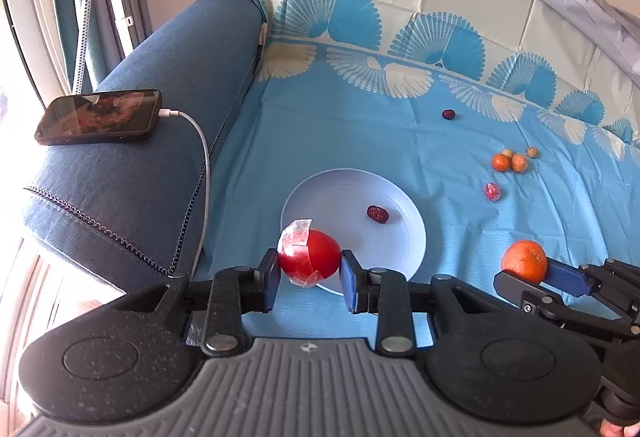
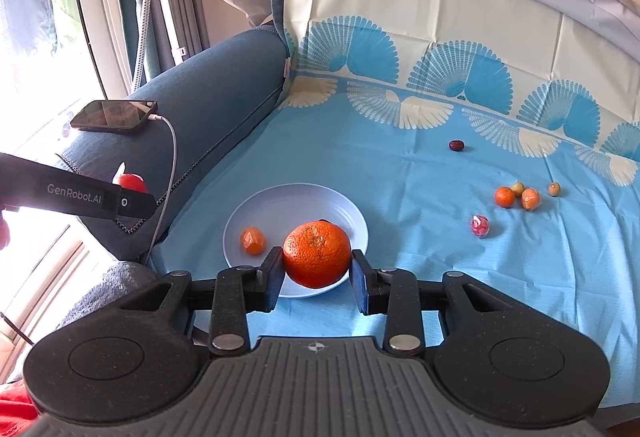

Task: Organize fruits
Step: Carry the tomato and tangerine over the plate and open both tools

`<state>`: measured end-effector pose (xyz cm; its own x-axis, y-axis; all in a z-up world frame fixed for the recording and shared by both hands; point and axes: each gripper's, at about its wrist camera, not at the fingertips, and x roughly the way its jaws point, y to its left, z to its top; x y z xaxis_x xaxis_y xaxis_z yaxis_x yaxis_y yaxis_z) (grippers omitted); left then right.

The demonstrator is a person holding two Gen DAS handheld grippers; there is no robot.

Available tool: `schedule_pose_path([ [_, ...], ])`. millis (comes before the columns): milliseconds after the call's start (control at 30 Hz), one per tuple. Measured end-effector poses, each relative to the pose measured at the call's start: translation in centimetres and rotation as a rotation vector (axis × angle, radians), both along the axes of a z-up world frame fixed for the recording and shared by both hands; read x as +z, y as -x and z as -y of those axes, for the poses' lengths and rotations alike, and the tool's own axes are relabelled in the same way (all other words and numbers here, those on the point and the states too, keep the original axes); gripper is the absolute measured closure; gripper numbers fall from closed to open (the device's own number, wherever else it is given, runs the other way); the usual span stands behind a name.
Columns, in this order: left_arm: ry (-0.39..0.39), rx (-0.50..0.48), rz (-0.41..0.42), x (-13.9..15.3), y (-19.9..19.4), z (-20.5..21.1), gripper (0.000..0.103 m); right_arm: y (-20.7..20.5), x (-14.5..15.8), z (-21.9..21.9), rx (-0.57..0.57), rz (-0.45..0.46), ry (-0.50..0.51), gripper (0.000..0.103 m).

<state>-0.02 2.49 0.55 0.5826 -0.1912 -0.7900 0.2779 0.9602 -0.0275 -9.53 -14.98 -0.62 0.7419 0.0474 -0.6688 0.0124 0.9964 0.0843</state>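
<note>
My left gripper is shut on a red fruit in clear wrap, held over the near left rim of the white plate. A dark red date lies on the plate. My right gripper is shut on a large orange above the near part of the plate. It also shows in the left wrist view. A small wrapped orange piece lies on the plate's left side.
Small fruits lie on the blue cloth to the right: a cluster of little orange and yellow ones, a pink wrapped one and a dark one farther back. A phone on a white cable rests on the blue sofa arm at left.
</note>
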Motion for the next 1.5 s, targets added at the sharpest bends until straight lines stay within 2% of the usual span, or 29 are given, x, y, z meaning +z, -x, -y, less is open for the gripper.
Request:
schedule_pose_path([
  [533,-0.047,-0.005,-0.055,-4.9,-7.4,2.8,0.068,-6.5,-4.2,-0.2,0.02,-0.087,-0.028,0.066],
  [1033,-0.145,-0.067,-0.143,-13.1,-13.8,6.5,0.068,-12.7,-11.4,0.8,0.028,-0.235,-0.033,0.066],
  [1267,-0.178,-0.076,-0.164,-15.2,-15.6,7.3,0.067,-14.6,-13.1,0.4,0.066,-0.273,-0.022,0.065],
  [1300,-0.181,-0.081,-0.157,-15.2,-15.6,7.4,0.065,-14.8,-13.2,0.4,0.069,-0.273,-0.018,0.065],
  [1333,-0.187,-0.09,-0.146,-15.2,-15.6,7.6,0.053,-15.0,-13.3,0.4,0.072,-0.273,-0.011,0.065],
  [1367,-0.194,-0.094,-0.127,-15.0,-15.5,7.7,0.031,-15.1,-13.3,0.4,0.074,-0.272,-0.006,0.064],
  [1433,-0.194,-0.092,-0.061,-14.1,-15.0,7.7,0.004,-15.3,-12.9,0.4,0.081,-0.265,-0.005,0.047],
  [1467,-0.188,-0.095,-0.03,-13.4,-14.7,7.7,0.001,-15.3,-12.5,0.5,0.078,-0.255,0.0,0.033],
  [1500,-0.188,-0.103,-0.008,-12.9,-14.3,7.7,0.0,-15.1,-12.0,0.5,0.074,-0.242,0.007,0.024],
])
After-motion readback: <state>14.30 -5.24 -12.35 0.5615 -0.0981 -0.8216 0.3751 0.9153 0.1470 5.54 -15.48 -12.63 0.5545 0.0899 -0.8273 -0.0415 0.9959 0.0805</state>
